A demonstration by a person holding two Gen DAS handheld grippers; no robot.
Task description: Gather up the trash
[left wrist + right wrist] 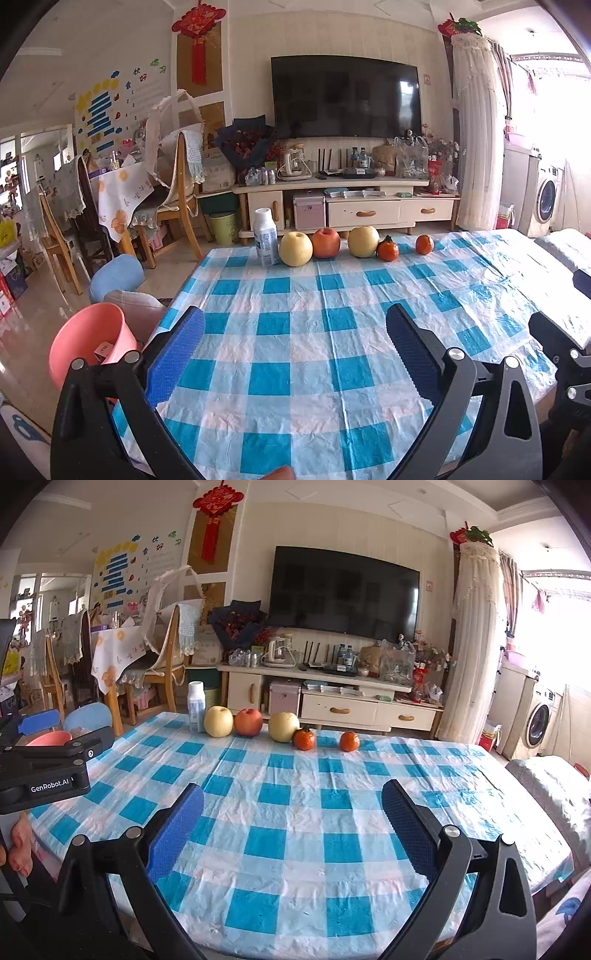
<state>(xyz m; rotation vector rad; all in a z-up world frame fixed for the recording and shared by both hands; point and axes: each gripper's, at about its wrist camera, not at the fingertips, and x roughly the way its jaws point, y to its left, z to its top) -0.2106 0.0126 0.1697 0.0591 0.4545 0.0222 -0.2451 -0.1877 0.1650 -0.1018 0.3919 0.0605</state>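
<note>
A white plastic bottle stands at the far edge of the blue-checked table. Beside it runs a row of fruit: a yellow pear, a red apple, another pear, a persimmon and a tangerine. A pink bin with scraps inside sits off the table's left side. My left gripper and my right gripper both stand open over the near cloth, holding nothing.
A blue stool and a pale cushion sit by the bin. Wooden chairs stand at the left. A TV cabinet lies beyond the table. A light-covered seat is at the right.
</note>
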